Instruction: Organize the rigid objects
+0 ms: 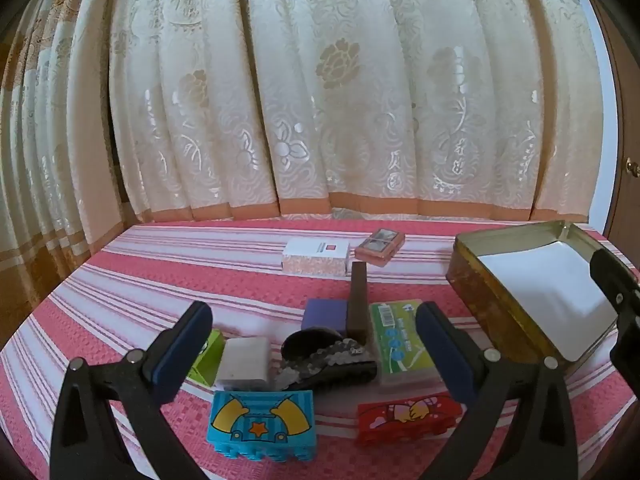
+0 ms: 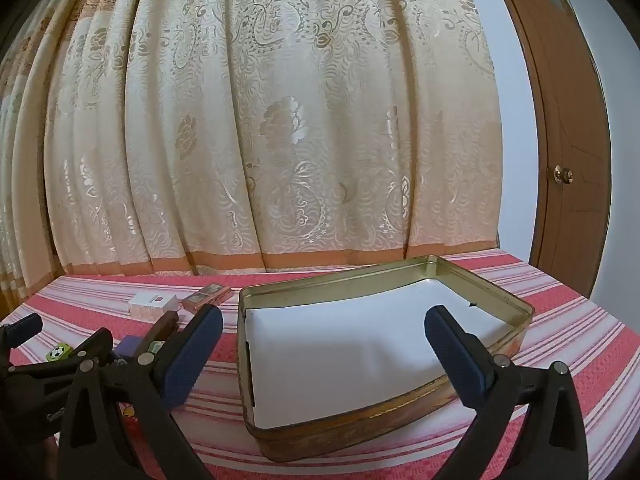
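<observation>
Object cluster (image 1: 320, 344) is sitting between the left gripper (image 1: 314, 340) fingers, untouched: blue block (image 1: 262, 424) at 6 o'clock, red block (image 1: 406, 416) at 5. Left jaws are standing wide, holding nothing. Tin (image 2: 384, 344) is lying between the right gripper (image 2: 324, 350) fingers, likewise wide and gripping nothing. Striped cloth (image 1: 120, 304) is lying underneath.

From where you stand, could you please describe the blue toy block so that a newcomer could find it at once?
Start at the open gold tin on the striped cloth, then look left to the cluster of small items. The blue toy block lies at its near edge, left of the red block; only it shows yellow sleeves and an orange star.
</observation>
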The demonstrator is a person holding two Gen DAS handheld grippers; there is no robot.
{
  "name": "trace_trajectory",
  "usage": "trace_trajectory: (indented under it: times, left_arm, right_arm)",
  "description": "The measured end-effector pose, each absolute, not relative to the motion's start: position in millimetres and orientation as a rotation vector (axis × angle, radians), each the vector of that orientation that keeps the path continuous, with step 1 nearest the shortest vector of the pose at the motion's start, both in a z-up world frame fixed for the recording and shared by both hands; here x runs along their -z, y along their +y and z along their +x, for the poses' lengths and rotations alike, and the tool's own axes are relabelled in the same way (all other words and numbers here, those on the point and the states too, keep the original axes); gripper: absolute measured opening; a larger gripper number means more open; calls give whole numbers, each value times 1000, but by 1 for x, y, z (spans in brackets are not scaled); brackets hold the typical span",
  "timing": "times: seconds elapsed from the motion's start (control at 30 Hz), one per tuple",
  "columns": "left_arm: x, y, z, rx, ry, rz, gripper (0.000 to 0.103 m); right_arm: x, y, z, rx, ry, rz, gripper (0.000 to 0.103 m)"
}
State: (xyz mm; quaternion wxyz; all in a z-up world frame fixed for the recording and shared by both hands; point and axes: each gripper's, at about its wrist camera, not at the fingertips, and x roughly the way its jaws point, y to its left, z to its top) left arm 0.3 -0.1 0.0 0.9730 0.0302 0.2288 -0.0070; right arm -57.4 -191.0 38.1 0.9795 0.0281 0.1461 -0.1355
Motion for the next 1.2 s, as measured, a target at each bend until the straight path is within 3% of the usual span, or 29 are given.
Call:
trace_trajectory:
  times: [1.2]
  left_arm:
    - [-2, -1, -3, 21, 442, 48, 103]
  right_arm:
    - [-36, -191, -58, 274, 300, 65, 102]
